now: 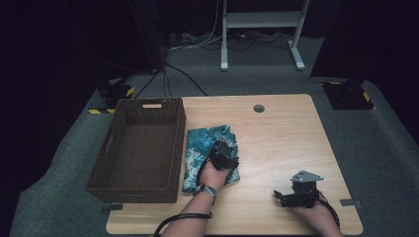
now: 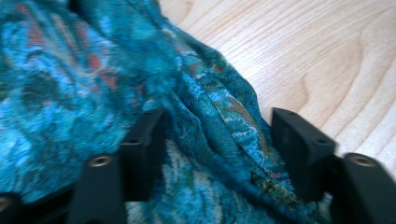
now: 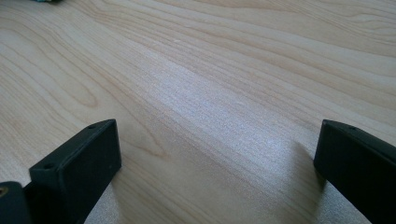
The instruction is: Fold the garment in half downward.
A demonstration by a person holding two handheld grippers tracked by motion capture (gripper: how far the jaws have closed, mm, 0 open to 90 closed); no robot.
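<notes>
A folded teal patterned cloth (image 1: 201, 143) lies on the wooden table (image 1: 276, 133), just right of a brown wicker basket (image 1: 141, 148). My left gripper (image 1: 225, 154) rests on the cloth's right part. In the left gripper view its jaws stand apart astride a raised fold of the cloth (image 2: 219, 121), and my left gripper (image 2: 219, 140) is open. My right gripper (image 1: 291, 195) lies near the table's front right edge on bare wood. In the right gripper view my right gripper (image 3: 217, 154) is wide open with nothing between its fingers (image 3: 79, 163).
The basket (image 1: 173, 111) is empty and stands at the table's left side. A round cable hole (image 1: 258, 108) sits near the far edge. Beyond the table are a white desk frame (image 1: 262, 29) and cables on grey carpet.
</notes>
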